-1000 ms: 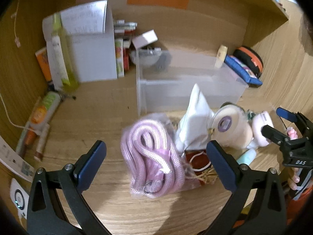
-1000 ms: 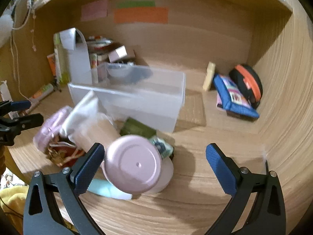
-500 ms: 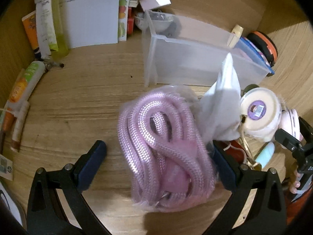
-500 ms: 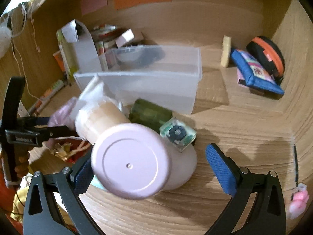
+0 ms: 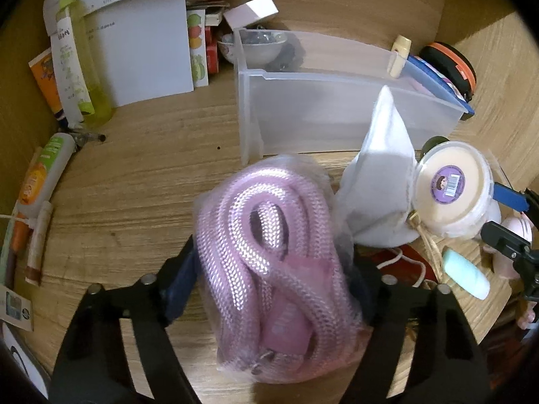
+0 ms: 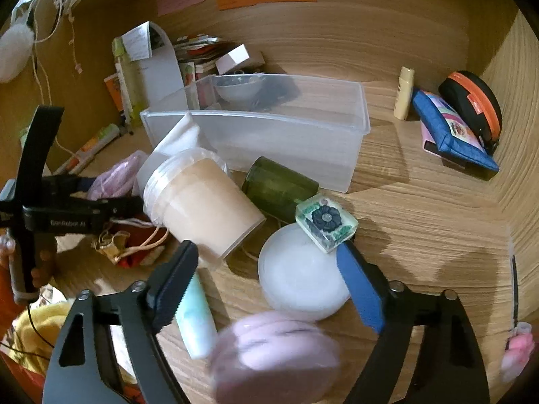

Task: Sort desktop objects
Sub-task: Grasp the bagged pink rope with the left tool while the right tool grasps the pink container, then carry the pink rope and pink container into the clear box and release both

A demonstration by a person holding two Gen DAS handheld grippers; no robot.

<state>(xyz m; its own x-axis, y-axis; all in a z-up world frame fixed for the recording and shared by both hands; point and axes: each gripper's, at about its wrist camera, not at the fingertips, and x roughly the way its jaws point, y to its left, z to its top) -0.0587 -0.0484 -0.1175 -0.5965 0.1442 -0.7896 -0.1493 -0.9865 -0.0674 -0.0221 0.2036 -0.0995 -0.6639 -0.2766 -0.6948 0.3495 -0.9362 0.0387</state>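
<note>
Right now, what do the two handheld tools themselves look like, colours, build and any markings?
Both are matte black plastic frames with cut-out arms and silver rivets at the pivots. The left tool and right tool carry blue fingers with ridged pads. Seen from the right wrist, the left tool's body bears white "GenRobot AI" lettering. No cables or sleeves show.

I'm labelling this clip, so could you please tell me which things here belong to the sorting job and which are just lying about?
In the job:
- bagged pink rope, clamped in the left gripper
- clear bin
- cream jar
- white round tub, between the right gripper's fingers
- green jar

Lying about:
- blue pouch
- papers
- green bottle
</note>
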